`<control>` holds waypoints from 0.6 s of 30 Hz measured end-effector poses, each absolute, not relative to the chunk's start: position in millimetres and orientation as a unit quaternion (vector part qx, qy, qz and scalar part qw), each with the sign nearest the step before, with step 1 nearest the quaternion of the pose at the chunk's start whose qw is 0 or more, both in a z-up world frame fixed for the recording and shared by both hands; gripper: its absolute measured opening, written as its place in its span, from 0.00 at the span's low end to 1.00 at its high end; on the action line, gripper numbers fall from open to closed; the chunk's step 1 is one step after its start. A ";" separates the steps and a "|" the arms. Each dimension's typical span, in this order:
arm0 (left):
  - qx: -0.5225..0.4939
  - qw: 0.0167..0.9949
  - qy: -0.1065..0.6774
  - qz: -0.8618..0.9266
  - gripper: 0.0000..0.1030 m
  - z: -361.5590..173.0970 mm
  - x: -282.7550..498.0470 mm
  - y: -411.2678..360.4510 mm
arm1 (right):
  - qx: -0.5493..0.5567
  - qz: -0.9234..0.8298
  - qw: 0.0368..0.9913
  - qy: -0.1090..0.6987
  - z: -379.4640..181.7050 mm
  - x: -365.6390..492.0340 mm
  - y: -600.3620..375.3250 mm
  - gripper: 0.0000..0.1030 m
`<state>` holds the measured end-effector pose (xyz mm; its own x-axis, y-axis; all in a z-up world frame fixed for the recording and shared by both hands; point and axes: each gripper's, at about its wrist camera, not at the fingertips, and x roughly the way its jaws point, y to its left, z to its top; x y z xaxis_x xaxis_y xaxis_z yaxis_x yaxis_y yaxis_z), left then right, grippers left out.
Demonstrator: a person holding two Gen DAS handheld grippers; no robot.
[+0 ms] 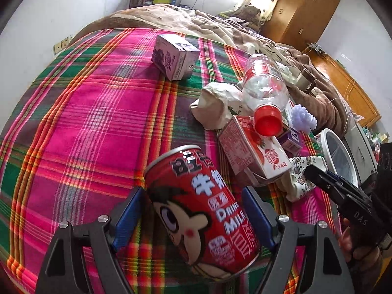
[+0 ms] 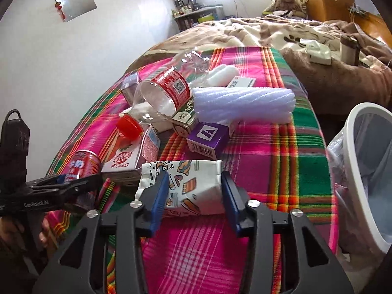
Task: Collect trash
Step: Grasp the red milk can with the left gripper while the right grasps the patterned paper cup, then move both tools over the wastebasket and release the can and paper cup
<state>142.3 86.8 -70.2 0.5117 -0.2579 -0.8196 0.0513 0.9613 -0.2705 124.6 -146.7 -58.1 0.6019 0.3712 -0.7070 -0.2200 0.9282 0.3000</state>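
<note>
Two sets of jaws, each closed on trash: left on red milk can (image 1: 203, 210), right on patterned packet (image 2: 189, 187).

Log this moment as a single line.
phase: grasping | left gripper: around red milk can | right gripper: around patterned tissue pack | white bin: right of bed | bottle, cartons: uncollected

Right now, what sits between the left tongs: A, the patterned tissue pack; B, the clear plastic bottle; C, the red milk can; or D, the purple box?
C: the left tongs bracket the red milk can, blue pads flanking its sides.
</note>
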 end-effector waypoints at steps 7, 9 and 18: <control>-0.117 0.865 0.479 -0.092 0.63 -68.2 134.0 85.9 | 0.099 0.175 0.899 0.388 -50.6 107.9 -152.7 0.18; -0.117 0.867 0.477 -0.091 0.61 -67.7 132.4 85.1 | 0.100 0.180 0.902 0.381 -48.8 106.0 -153.2 0.11; -0.128 0.873 0.460 -0.097 0.57 -63.9 122.7 83.7 | 0.092 0.188 0.909 0.360 -43.6 93.9 -152.4 0.08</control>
